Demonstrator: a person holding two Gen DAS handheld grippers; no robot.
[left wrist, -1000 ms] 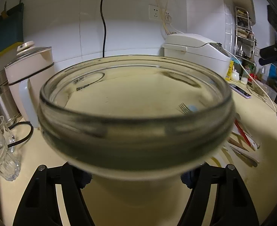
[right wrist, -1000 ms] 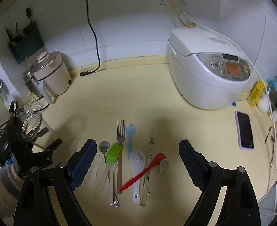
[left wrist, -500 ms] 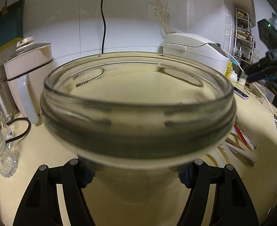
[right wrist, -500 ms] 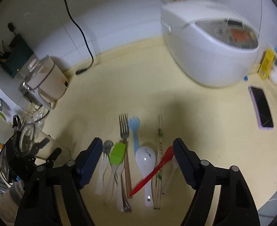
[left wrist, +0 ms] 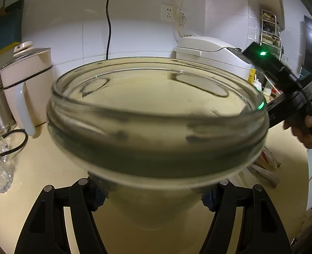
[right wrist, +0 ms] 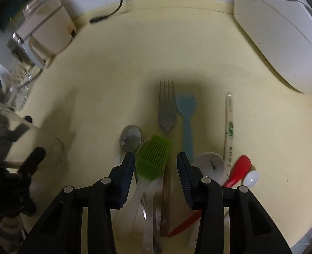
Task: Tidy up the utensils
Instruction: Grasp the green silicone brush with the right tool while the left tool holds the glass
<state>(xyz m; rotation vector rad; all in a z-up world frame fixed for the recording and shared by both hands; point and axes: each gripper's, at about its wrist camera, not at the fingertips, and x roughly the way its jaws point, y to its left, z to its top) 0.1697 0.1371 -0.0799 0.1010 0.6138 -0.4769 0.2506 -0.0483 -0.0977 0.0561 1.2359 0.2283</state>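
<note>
Jar held ready, brush about to be picked.

In the left wrist view, a glass jar (left wrist: 158, 124) is clamped low on its body by the left gripper (left wrist: 153, 196), mouth open. In the right wrist view, the right gripper (right wrist: 155, 169) is held apart astride the green silicone brush (right wrist: 153, 156), apparently not yet touching; closing on it comes next, clear of the steel fork (right wrist: 167, 108) and spoon (right wrist: 130, 138).

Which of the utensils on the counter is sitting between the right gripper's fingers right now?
The green silicone brush: its bristled head lies between the open right gripper fingers. The metal fork and blue fork lie farther ahead; the red spoon lies off to the right.
</note>
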